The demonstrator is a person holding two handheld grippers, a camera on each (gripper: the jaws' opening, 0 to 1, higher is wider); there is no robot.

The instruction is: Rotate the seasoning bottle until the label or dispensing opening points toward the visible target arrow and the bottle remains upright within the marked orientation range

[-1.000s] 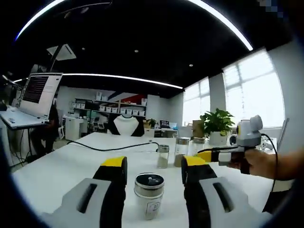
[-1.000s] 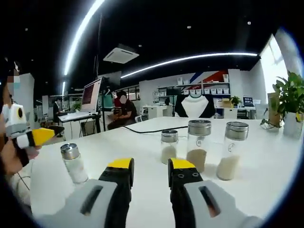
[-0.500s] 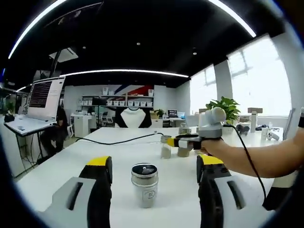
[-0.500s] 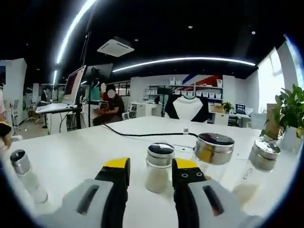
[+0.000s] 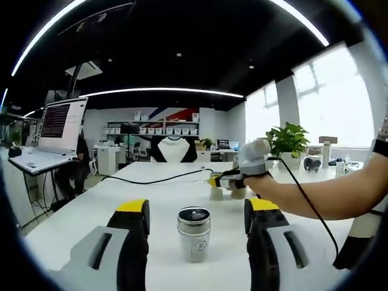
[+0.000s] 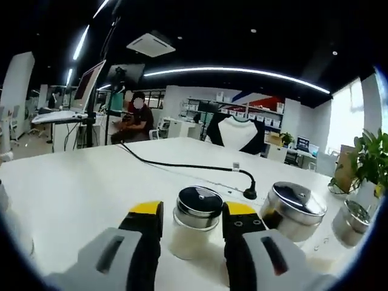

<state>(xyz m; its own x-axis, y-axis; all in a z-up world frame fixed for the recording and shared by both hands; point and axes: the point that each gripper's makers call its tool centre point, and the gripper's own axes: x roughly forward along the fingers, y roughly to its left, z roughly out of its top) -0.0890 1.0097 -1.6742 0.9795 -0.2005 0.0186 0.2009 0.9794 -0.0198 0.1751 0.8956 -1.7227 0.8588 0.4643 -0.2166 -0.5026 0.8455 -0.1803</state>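
A small glass seasoning bottle (image 5: 194,234) with a silver lid stands upright on the white table (image 5: 79,218). It is between the yellow-tipped jaws of my left gripper (image 5: 197,209), which is open with a gap on each side. Farther back, my right gripper (image 5: 214,180), held by a hand, reaches a second small bottle (image 5: 216,193). In the right gripper view that silver-lidded bottle (image 6: 195,219) holds pale powder. It stands upright between the jaws of my right gripper (image 6: 193,211), close to both, and the jaws look open.
A wider jar (image 6: 294,213) and another bottle (image 6: 351,222) stand just right of the flanked bottle. A black cable (image 6: 182,165) crosses the table and ends in a plug (image 6: 249,194). A potted plant (image 5: 287,140) stands at the back right, and a laptop (image 5: 45,130) at the left.
My right gripper has moved forward until the small bottle stands between its jaws. In the left gripper view it has moved left across the table. My left jaws have spread wider around their bottle.
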